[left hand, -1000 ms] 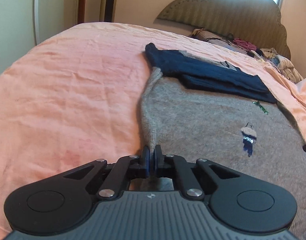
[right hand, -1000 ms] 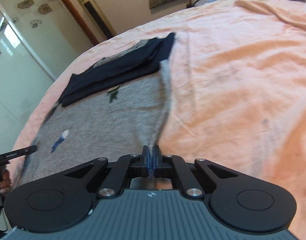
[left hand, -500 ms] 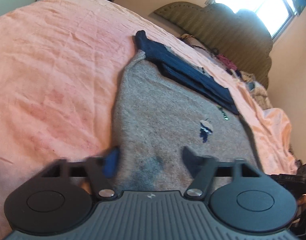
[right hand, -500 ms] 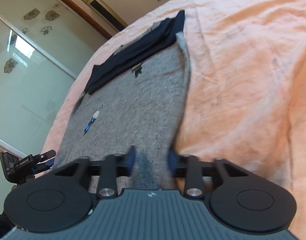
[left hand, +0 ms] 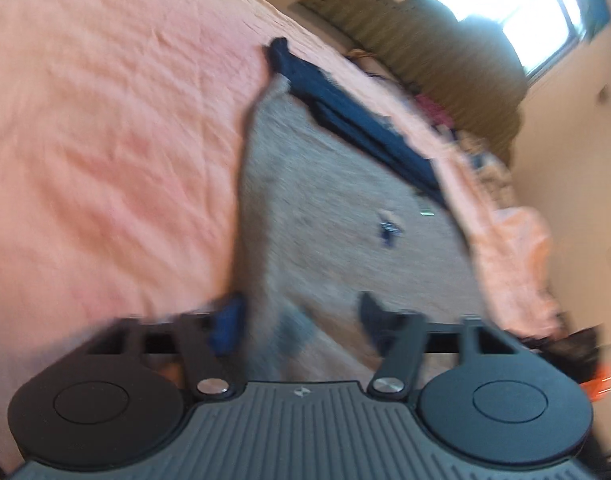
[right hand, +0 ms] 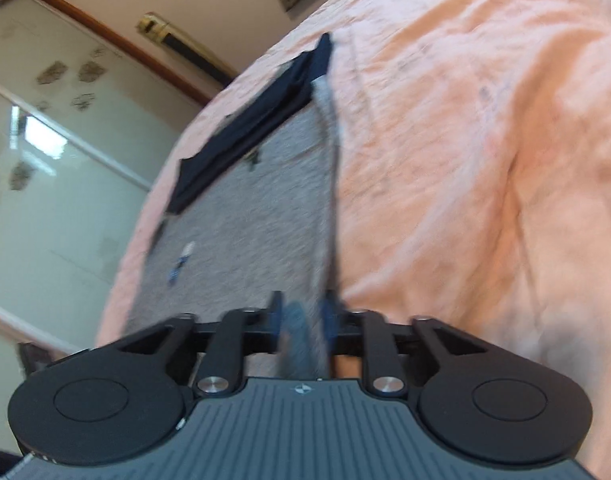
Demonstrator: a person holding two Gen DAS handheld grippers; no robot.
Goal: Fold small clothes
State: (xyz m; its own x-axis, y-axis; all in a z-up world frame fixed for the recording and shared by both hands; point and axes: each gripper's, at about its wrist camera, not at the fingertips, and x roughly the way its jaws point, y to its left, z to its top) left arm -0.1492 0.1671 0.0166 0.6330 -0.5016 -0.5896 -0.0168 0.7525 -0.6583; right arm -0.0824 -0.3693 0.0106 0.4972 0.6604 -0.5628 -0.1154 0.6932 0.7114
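Observation:
A grey knit garment (left hand: 337, 200) with navy trim (left hand: 357, 124) folded over its far end lies flat on the pink bedsheet (left hand: 105, 140). It has a small blue figure on its front. My left gripper (left hand: 301, 320) is open over the garment's near left corner, with grey fabric between the fingers. In the right wrist view the same garment (right hand: 245, 220) lies ahead. My right gripper (right hand: 303, 316) is open over its near right edge, with fabric between the fingers. Both views are blurred.
A padded headboard (left hand: 425, 40) with a pile of clothes (left hand: 437, 112) stands at the far end under a bright window. Glass wardrobe doors (right hand: 45, 160) stand on the left of the right wrist view. Rumpled pink sheet (right hand: 485, 140) spreads to the right of the garment.
Both grippers were shut on the garment's near corners a second ago. They have opened and let the fabric go, and both views have tilted.

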